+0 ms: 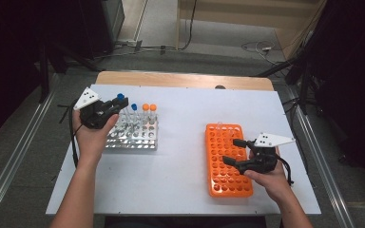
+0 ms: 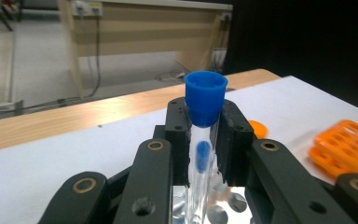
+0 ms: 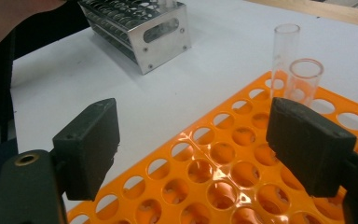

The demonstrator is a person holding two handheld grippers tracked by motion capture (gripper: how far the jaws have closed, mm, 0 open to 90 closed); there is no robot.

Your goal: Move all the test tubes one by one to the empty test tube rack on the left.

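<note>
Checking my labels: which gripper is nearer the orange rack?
Right. The right gripper hovers open over the orange rack; the left gripper is across the table at the metal rack, gripping a blue-capped tube.

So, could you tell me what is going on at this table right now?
A person is moving test tubes between racks with hand-held tongs. The left tongs are shut on a clear glass tube with a blue cap, held above the silver metal rack, where blue- and orange-capped tubes stand. The right tongs hang open, nothing between them, over the orange plastic rack, where two uncapped clear tubes stand near the far end.
</note>
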